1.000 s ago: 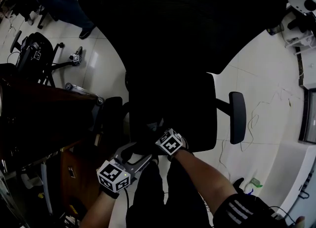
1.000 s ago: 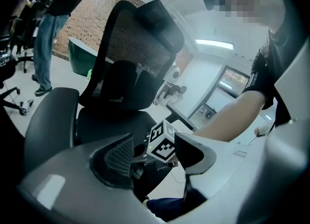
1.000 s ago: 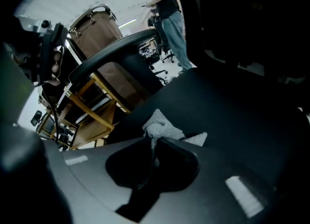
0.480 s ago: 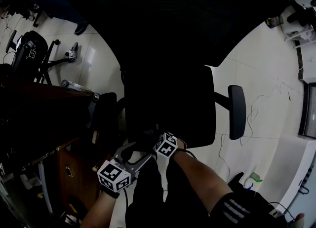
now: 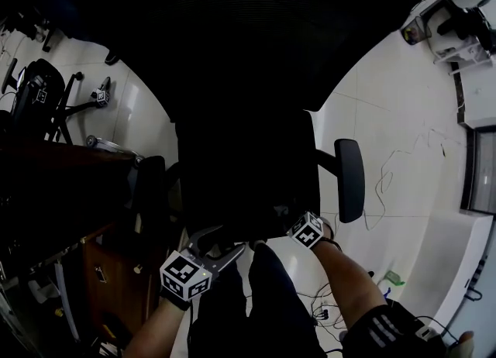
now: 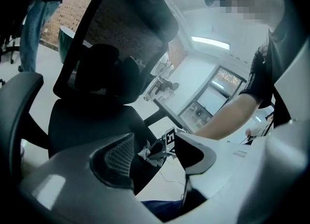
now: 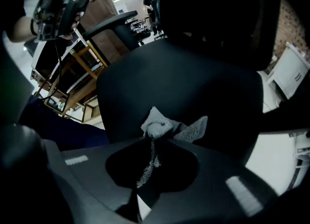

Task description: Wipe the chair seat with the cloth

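Our right gripper [image 7: 154, 139] is clamped on the cloth [image 7: 162, 123], pressing it to the seat [image 7: 193, 82] at its front edge. It has slid toward the front-right corner. Our left gripper [image 6: 155, 151] gapes empty, staying off the front-left corner.

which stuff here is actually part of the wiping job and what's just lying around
In the job: chair seat, cloth, right gripper shut on the cloth.
Just around: left gripper, open and empty; wooden desk; second office chair; floor cables.
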`<state>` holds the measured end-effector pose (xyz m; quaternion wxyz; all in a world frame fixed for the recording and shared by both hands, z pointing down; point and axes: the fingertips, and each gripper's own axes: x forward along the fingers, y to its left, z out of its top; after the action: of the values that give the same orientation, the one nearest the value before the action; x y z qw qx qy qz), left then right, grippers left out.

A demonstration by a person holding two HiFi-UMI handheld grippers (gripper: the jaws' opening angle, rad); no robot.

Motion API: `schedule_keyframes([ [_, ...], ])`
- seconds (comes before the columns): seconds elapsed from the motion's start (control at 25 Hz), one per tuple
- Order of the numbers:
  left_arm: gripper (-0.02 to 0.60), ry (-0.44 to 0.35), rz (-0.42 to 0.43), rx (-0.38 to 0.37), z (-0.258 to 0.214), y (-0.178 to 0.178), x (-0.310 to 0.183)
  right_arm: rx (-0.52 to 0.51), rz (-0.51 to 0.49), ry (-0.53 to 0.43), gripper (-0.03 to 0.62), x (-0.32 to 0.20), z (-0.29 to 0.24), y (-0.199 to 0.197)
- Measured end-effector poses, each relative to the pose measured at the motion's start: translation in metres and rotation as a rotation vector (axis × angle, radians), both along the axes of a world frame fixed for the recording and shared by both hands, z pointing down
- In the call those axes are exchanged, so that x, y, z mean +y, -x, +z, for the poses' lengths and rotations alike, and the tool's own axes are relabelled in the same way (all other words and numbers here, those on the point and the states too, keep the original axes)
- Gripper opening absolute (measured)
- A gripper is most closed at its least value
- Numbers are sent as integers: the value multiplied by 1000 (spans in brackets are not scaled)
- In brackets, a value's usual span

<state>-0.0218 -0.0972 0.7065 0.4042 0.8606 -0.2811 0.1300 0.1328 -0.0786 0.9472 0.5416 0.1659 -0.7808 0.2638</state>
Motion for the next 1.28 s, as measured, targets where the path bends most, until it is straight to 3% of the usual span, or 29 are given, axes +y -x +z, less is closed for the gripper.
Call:
schedule_keyframes([
  [0.16,284,-6,14,8,-5,-12,-5,32,72,-21,40,-1,-6,-36],
  [0.36,284,-13,6,-3,-10,-16,-9,-1,148,-40,40,-9,-20,-31],
  [0.6,282,-28,-49,-30,-38,-4,-13,-340,258,-123,40,-31,-112,35],
  [1.04,281,-194,-178,-41,-178,15,-3,-916,211,-251,41,-44,-360,115],
  [1.28,280,-311,-176,-6,-237,30,46,-1065,231,-299,41,-2,-454,121],
])
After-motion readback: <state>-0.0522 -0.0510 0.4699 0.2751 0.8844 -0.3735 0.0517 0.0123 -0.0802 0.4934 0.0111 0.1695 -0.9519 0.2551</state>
